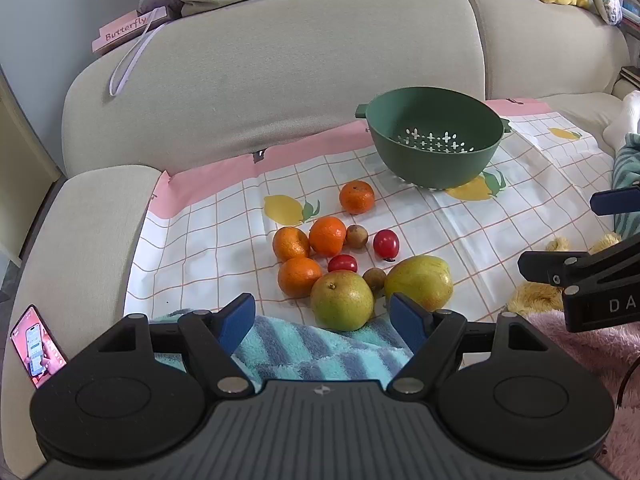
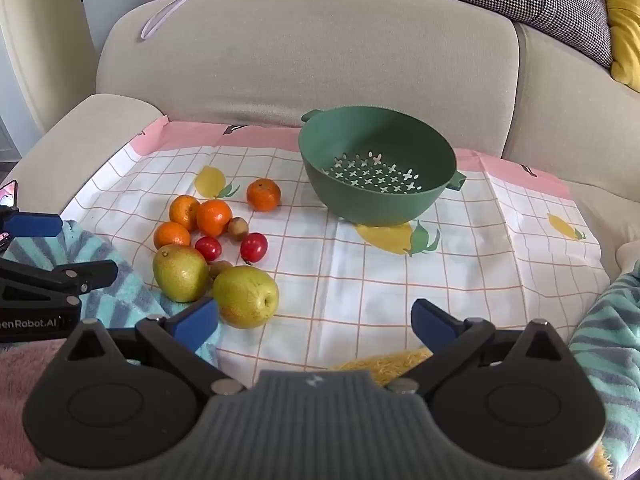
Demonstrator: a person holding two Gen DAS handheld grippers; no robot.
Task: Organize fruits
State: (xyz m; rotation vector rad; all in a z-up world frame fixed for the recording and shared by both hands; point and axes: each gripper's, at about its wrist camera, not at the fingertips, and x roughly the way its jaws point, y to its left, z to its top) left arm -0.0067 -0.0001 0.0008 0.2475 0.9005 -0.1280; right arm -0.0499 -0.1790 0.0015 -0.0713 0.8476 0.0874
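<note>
A pile of fruit lies on a checked cloth [image 1: 224, 216] [image 2: 360, 280] on the sofa seat: several mandarins [image 1: 327, 236] [image 2: 214, 217], two red cherry tomatoes [image 1: 385, 243] [image 2: 253, 247], small brown fruits [image 1: 356, 236] [image 2: 238, 228] and two yellow-green pears [image 1: 342, 300] [image 2: 245, 297]. An empty green colander [image 1: 434, 136] [image 2: 378, 166] stands behind them to the right. My left gripper [image 1: 323, 312] is open, just in front of the nearer pear. My right gripper [image 2: 316, 318] is open too, with the other pear by its left finger [image 2: 198, 320].
A striped teal towel [image 1: 320, 350] [image 2: 608, 340] lies at the cloth's front edge, with a pink fluffy blanket [image 1: 580, 344] beside it. A phone [image 1: 38, 346] rests on the left armrest. Sofa backrest and cushions [image 1: 320, 60] rise behind the cloth.
</note>
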